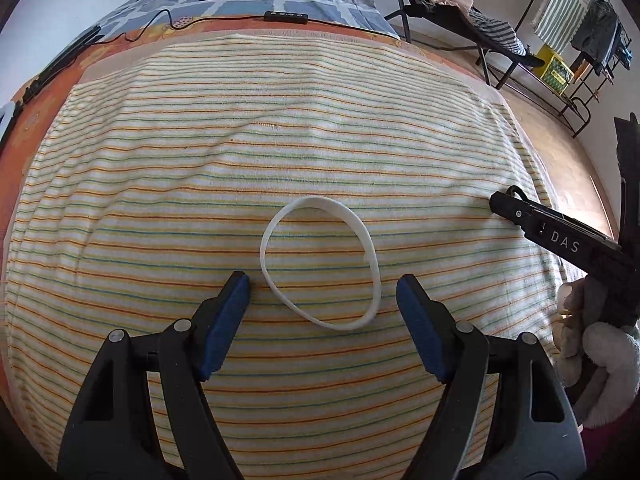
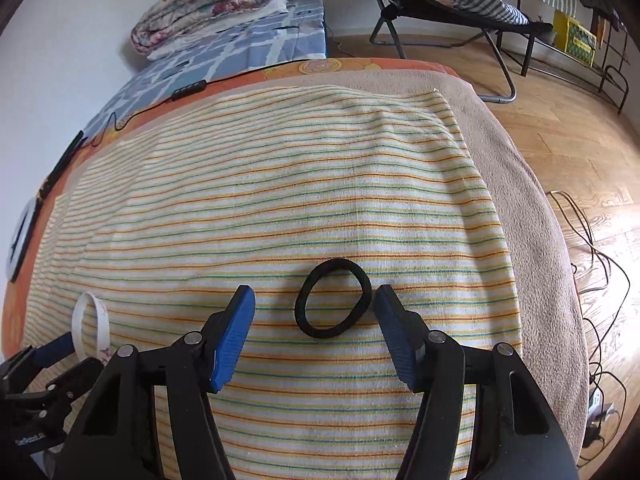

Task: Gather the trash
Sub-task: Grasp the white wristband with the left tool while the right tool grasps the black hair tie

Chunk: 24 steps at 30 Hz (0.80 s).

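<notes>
Grippers first: I have two, one in each hand, and each has two black arms with blue pads. My left gripper (image 1: pixel 323 286) is spread wide and holds nothing. One thin white rubber ring (image 1: pixel 319 263) lies flat on the cloth between its two pads. The left pad (image 1: pixel 224 322) sits just beside the ring's near left edge, and I cannot tell if it touches. The right pad (image 1: pixel 420 328) is a little apart from the ring.

My right gripper (image 2: pixel 313 298) is spread wide too and holds nothing. One black stretchy hair band (image 2: pixel 333 298) lies flat between its pads. The right pad (image 2: pixel 396 336) tip is at the band's right edge. The left pad (image 2: pixel 234 340) is well apart from it.

So I count two rings, one white and one black. Both lie on one striped towel (image 2: pixel 280 184) with thin orange, green and yellow lines. In the right wrist view the white ring shows again at the far left, by the tips of my left gripper.

The towel lies on a beige blanket (image 2: pixel 532 208) over an orange mattress (image 2: pixel 360 67). Past it is a blue checked sheet (image 2: pixel 240 52) with one folded flowery quilt (image 2: pixel 208 0) on top. One black remote on a cord (image 1: pixel 286 17) lies at the far edge of the mattress. On the wooden floor (image 2: pixel 560 120) stands one black folding chair (image 2: pixel 448 4) with clothes on it. A few black cables (image 2: pixel 592 264) trail on the floor at the right.
</notes>
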Tool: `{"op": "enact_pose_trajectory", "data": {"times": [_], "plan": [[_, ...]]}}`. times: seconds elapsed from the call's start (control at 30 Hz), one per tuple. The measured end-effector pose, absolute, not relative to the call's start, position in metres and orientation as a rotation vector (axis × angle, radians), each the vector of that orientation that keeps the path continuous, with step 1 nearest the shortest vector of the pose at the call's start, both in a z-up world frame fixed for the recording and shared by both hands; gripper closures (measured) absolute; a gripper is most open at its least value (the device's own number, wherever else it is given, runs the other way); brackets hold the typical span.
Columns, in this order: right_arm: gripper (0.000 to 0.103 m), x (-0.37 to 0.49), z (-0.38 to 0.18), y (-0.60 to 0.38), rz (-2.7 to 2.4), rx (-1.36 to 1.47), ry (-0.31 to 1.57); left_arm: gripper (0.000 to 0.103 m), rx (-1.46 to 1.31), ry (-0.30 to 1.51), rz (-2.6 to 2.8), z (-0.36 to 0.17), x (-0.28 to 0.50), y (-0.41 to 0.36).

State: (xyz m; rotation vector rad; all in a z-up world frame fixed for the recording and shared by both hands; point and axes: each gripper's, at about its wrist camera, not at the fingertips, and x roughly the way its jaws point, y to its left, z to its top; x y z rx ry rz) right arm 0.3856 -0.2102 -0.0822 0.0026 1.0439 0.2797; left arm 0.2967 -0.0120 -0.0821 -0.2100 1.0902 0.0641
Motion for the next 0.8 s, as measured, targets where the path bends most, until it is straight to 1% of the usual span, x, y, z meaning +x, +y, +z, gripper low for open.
{"op": "enact_pose_trajectory", "data": {"times": [0.03,0.07,0.1,0.13,0.17,0.2,0.23,0.27,0.3,0.33,0.37,0.43,0.57,0.8], "plan": [[0.049,0.385,-0.083,-0.207,0.267,-0.034,1.035,0.025,-0.17,1.086,0.073,-0.083,0.298,-0.017],[0.051,0.384,-0.083,-0.204,0.26,-0.065,1.025,0.026,-0.128,1.081,0.08,-0.084,0.299,-0.022],[0.056,0.383,-0.084,-0.202,0.254,-0.093,1.016,0.029,-0.088,1.073,0.09,-0.085,0.298,-0.026],[0.065,0.383,-0.083,-0.201,0.251,-0.104,1.009,0.038,-0.049,1.064,0.105,-0.086,0.298,-0.029],[0.069,0.382,-0.082,-0.201,0.251,-0.106,1.005,0.042,-0.031,1.053,0.106,-0.086,0.297,-0.03],[0.082,0.382,-0.081,-0.202,0.251,-0.107,1.002,0.046,-0.033,1.046,0.104,-0.086,0.297,-0.03],[0.092,0.382,-0.081,-0.203,0.25,-0.106,1.0,0.058,-0.044,1.042,0.108,-0.085,0.298,-0.027],[0.093,0.382,-0.081,-0.204,0.252,-0.1,1.001,0.07,-0.058,1.039,0.111,-0.084,0.298,-0.024],[0.094,0.382,-0.081,-0.206,0.256,-0.09,1.004,0.075,-0.078,1.037,0.108,-0.083,0.299,-0.019],[0.095,0.384,-0.081,-0.207,0.259,-0.078,1.007,0.085,-0.105,1.038,0.103,-0.082,0.3,-0.015],[0.096,0.384,-0.08,-0.209,0.263,-0.066,1.009,0.09,-0.133,1.039,0.1,-0.081,0.299,-0.01],[0.098,0.384,-0.079,-0.211,0.274,-0.043,1.012,0.095,-0.196,1.037,0.083,-0.079,0.3,0.001],[0.098,0.382,-0.071,-0.219,0.285,-0.001,1.007,0.097,-0.254,1.029,0.086,-0.073,0.296,0.014],[0.098,0.369,-0.051,-0.22,0.322,0.008,0.974,0.097,-0.248,0.987,0.074,-0.049,0.286,0.015]]}}
